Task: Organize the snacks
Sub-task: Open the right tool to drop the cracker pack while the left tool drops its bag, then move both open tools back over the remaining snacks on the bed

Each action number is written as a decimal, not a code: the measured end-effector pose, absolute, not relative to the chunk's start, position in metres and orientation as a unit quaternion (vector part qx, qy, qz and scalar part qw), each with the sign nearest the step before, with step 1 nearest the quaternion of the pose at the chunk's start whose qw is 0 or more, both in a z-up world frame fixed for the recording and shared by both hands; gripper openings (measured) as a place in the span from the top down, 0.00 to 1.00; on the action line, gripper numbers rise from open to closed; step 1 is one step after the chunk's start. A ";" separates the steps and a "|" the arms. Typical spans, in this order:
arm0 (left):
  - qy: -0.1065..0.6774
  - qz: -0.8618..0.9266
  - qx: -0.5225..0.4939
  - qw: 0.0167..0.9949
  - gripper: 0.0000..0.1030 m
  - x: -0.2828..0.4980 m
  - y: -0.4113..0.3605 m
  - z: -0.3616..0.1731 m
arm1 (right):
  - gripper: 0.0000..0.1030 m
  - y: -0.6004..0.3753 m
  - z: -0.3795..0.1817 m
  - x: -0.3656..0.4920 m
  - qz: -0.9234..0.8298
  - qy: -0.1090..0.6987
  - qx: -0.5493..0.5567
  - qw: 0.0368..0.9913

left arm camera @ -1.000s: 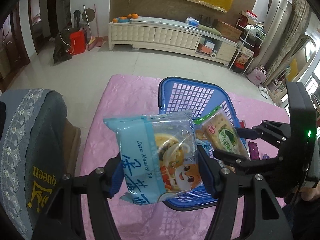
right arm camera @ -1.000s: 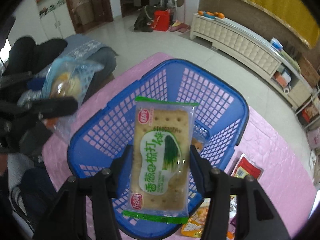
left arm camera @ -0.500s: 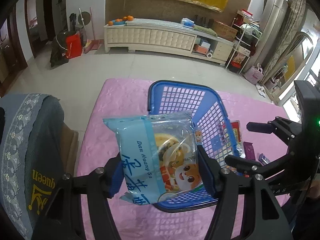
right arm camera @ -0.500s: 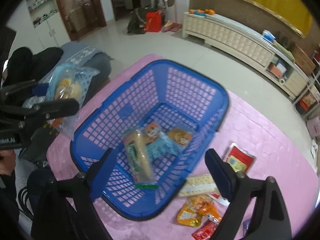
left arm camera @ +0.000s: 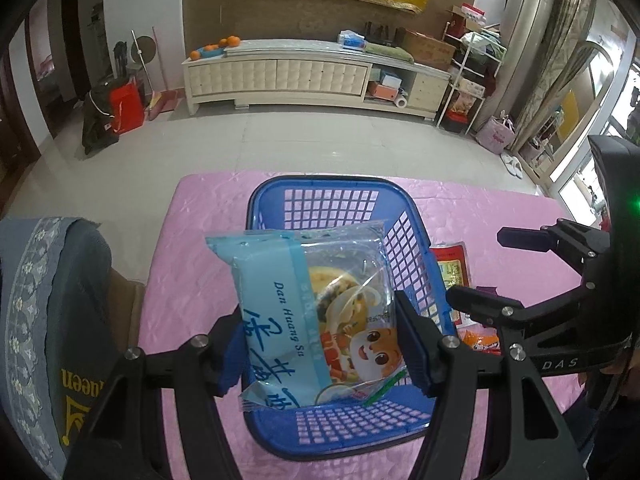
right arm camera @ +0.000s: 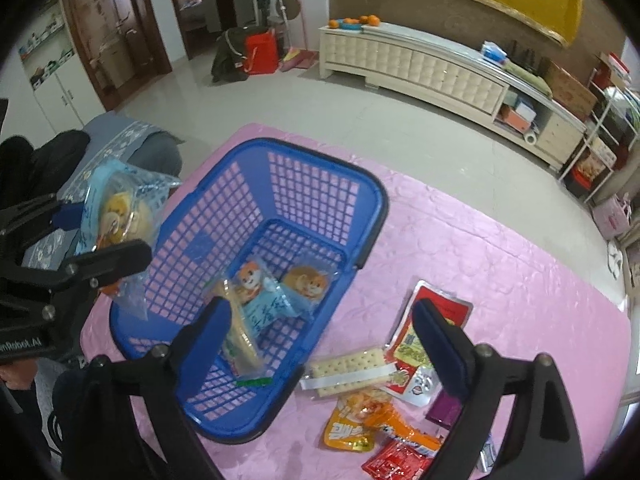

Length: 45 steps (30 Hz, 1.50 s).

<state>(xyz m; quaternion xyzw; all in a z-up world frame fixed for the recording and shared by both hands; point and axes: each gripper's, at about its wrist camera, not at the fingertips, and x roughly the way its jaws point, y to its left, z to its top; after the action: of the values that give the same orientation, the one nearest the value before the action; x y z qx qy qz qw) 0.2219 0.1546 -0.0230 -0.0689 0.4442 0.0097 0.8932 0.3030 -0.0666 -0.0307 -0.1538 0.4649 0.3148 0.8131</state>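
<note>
Pink-covered surface (right arm camera: pixel 460 248): lying under both claws, carrying the basket and a loose heap of snacks, so sorting is judged to be partly done.

Blue basket (right arm camera: pixel 372 200): sitting below and ahead of the left claw, below and left of the right claw; serving as the collecting bin. Two cartoon-printed packets and a green-edged cracker packet (right arm camera: pixel 240 340) are already lying inside it, the cracker packet leaning on edge beside the right claw's left finger.

Light-blue pastry packet (left arm camera: pixel 308 312): being pinched by its sides in the left claw (left arm camera: pixel 320 348), hanging over the basket's near end, probably awaiting its drop.

Right claw (right arm camera: pixel 324 340): standing released and empty; its jaws have just been opening, nothing between them, hovering across the basket's right wall and the heap.

Unsorted heap (right arm camera: pixel 384 392): lying under the right claw's right finger; crackers, orange and red sachets, likely next.
</note>
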 end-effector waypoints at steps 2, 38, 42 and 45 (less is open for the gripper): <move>0.446 0.008 -0.068 0.893 0.39 0.228 0.155 -0.024 | 0.09 -0.069 -0.032 0.309 0.311 0.467 -0.147 0.815; 0.477 -0.001 -0.099 0.874 0.23 0.282 0.158 -0.050 | 0.09 -0.088 -0.056 0.364 0.278 0.493 -0.090 0.820; 0.473 -0.003 -0.097 0.876 0.23 0.269 0.150 -0.041 | 0.09 -0.097 -0.047 0.354 0.276 0.492 -0.083 0.822; 0.466 -0.003 -0.090 0.880 0.23 0.258 0.143 -0.031 | 0.09 -0.104 -0.038 0.343 0.274 0.489 -0.084 0.824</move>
<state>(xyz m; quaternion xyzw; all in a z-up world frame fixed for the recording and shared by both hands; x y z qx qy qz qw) 0.2579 0.1428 -0.0311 -0.0903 0.4665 -0.0033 0.8799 0.3429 -0.1042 -0.0379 -0.0842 0.4890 0.2742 0.8238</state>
